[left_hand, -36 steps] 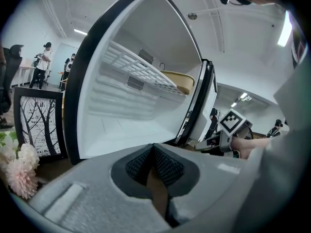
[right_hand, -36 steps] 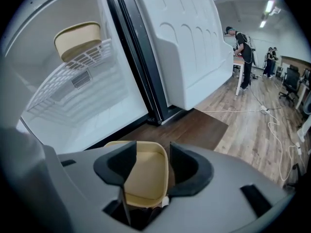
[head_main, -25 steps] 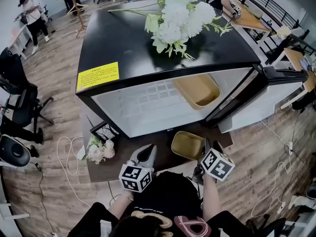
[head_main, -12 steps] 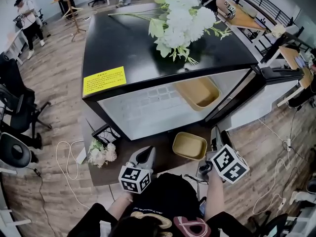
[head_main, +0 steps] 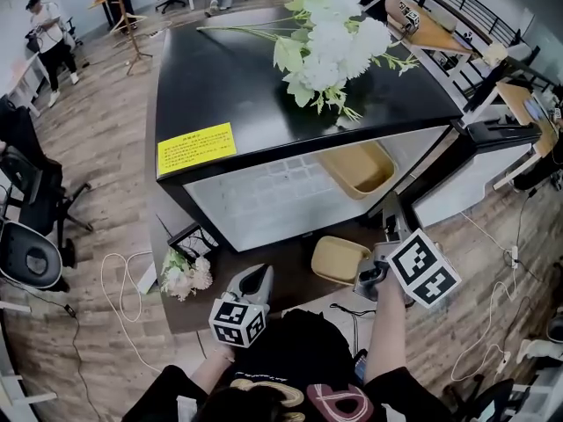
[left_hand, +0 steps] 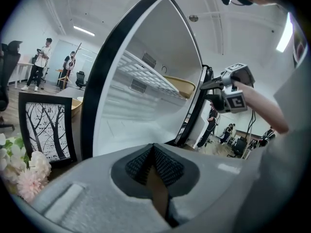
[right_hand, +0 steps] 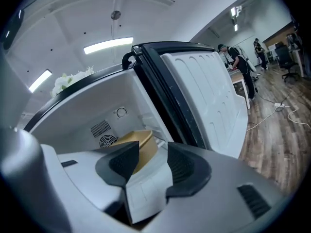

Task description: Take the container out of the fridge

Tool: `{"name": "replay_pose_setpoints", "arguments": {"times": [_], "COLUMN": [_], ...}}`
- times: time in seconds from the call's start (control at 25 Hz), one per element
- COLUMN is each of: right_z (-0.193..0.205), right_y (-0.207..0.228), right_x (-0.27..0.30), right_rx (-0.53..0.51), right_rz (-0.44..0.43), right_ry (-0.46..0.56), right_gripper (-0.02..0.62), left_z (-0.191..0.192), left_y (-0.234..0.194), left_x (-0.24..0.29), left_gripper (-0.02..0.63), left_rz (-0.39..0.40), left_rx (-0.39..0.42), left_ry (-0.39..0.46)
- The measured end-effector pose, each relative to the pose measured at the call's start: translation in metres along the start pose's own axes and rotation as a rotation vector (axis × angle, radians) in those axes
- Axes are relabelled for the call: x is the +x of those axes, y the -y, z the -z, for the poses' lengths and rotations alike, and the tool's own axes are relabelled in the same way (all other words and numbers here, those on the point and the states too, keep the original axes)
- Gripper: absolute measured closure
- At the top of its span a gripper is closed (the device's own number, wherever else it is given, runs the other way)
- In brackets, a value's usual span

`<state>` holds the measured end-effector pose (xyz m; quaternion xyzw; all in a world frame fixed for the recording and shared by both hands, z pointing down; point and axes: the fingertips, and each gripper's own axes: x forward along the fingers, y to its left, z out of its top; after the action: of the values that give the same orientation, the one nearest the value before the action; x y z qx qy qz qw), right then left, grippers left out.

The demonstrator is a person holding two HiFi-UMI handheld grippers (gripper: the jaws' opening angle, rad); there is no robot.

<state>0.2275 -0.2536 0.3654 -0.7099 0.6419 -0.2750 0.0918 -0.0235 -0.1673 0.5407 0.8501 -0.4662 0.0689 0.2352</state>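
Observation:
A black-topped fridge (head_main: 255, 86) stands open, its door (head_main: 479, 161) swung to the right. On the wire shelf inside sits a tan container (head_main: 361, 167), which also shows as the tan container (left_hand: 182, 85) and the tan container (right_hand: 141, 147). My right gripper (head_main: 392, 221) is raised in front of the opening, just below that container and apart from it. Its jaws (right_hand: 148, 154) have just closed a little but stand open with nothing between them. My left gripper (head_main: 253, 278) hangs low before the fridge, shut and empty (left_hand: 154, 149).
A second tan container (head_main: 339, 258) lies on a dark low surface in front of the fridge. White flowers (head_main: 330, 33) rest on the fridge top. A framed tree picture (left_hand: 46, 130) and a small bouquet (head_main: 185, 272) stand at lower left. Cables and office chairs (head_main: 35, 192) surround.
My right gripper has risen from beside the lower container up towards the fridge opening. The left gripper has stayed almost still.

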Motion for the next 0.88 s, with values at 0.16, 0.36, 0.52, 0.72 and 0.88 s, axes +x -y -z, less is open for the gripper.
{"name": "replay_pose_setpoints", "arguments": {"times": [0.16, 0.36, 0.52, 0.72, 0.88], "right_z": [-0.002, -0.006, -0.001, 0.008, 0.01], "right_y": [-0.017, -0.028, -0.029, -0.025, -0.023], "right_x": [0.011, 0.024, 0.035, 0.041, 0.044], "right_rx": [0.027, 0.051, 0.048, 0.062, 0.075], "right_rz": [-0.024, -0.032, -0.016, 0.008, 0.015], "right_ry": [-0.004, -0.001, -0.024, -0.05, -0.059], "right_gripper": [0.405, 0.405, 0.405, 0.4, 0.399], "left_z": [0.0, -0.002, -0.004, -0.006, -0.007], "left_y": [-0.004, -0.01, -0.013, -0.02, -0.024], "left_x": [-0.002, -0.003, -0.003, -0.004, -0.003], "left_gripper": [0.598, 0.598, 0.598, 0.598, 0.598], "left_rz": [-0.01, -0.021, -0.024, -0.036, -0.038], "left_rx": [0.001, 0.003, 0.005, 0.001, -0.005], "left_ry": [0.0, 0.002, 0.005, 0.009, 0.01]}}
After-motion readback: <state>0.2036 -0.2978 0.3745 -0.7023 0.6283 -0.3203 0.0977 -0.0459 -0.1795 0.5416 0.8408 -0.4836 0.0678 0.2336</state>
